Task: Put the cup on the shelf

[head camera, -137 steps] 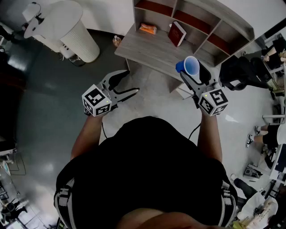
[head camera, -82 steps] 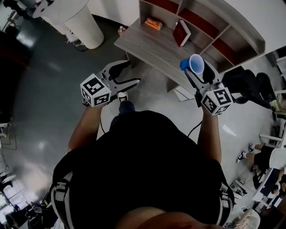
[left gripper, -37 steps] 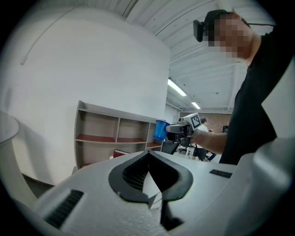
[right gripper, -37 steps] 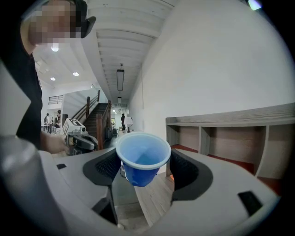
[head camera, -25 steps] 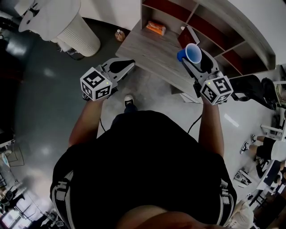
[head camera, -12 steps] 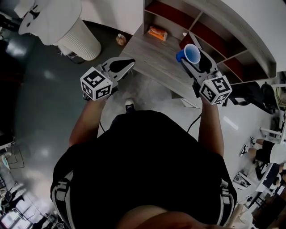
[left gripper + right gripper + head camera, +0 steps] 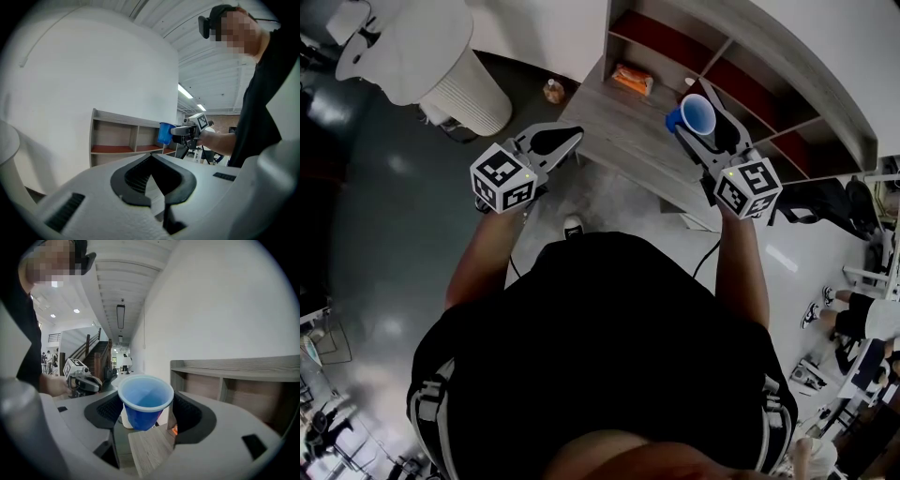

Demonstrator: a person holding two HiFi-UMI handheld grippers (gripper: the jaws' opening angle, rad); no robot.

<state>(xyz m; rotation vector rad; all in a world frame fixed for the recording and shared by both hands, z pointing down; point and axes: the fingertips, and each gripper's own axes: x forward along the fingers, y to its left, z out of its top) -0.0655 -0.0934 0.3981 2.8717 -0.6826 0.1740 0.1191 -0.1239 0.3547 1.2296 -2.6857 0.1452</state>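
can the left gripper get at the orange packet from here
Probably yes: the left gripper, shut and empty, hangs at the edge of the desk, with only bare top between it and the packet. It must open first.

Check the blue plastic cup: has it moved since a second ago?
Yes. The blue plastic cup, gripped in the right tongs, has moved forward across the grey wooden desktop, nearer the wooden shelf unit's compartments.
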